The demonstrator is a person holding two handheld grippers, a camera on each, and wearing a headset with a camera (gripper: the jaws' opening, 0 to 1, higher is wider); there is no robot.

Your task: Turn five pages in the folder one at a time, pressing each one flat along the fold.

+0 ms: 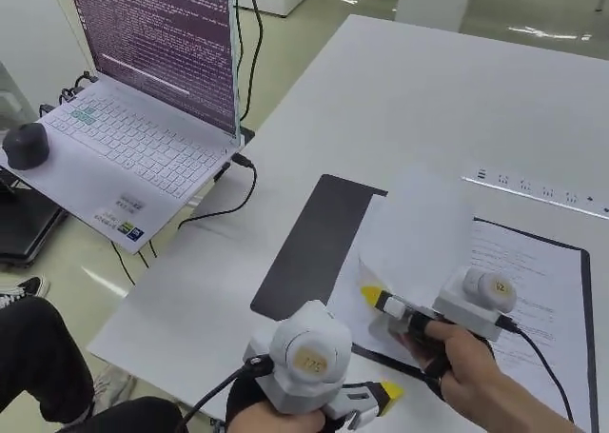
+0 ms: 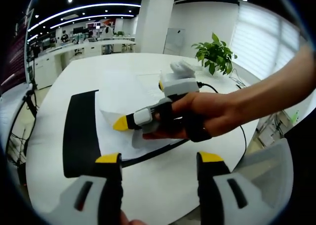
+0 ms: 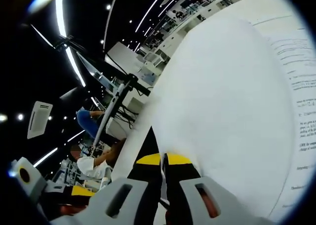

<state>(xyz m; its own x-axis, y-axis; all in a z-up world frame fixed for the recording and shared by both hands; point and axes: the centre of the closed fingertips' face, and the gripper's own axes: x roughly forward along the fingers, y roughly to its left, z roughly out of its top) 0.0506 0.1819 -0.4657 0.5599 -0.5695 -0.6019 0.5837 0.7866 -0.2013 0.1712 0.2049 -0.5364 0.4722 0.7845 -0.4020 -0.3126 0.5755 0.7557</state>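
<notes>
An open folder lies on the white table, its black left cover (image 1: 314, 247) bare and a printed page (image 1: 533, 281) on its right side. One white page (image 1: 419, 233) stands lifted and curved over the fold. My right gripper (image 1: 374, 297) is shut on this page's lower edge; in the right gripper view its yellow-tipped jaws (image 3: 163, 159) pinch the sheet (image 3: 222, 96). My left gripper (image 1: 385, 395) hovers open near the table's front edge, apart from the folder. From the left gripper view (image 2: 158, 158) I see the right gripper (image 2: 121, 123) holding the page (image 2: 118, 94).
An open laptop (image 1: 143, 100) sits on a stand left of the table, with a black rounded object (image 1: 26, 145) beside it and a cable (image 1: 228, 200) trailing to the table edge. A white marked strip (image 1: 533, 187) lies beyond the folder. A potted plant (image 2: 215, 54) stands far off.
</notes>
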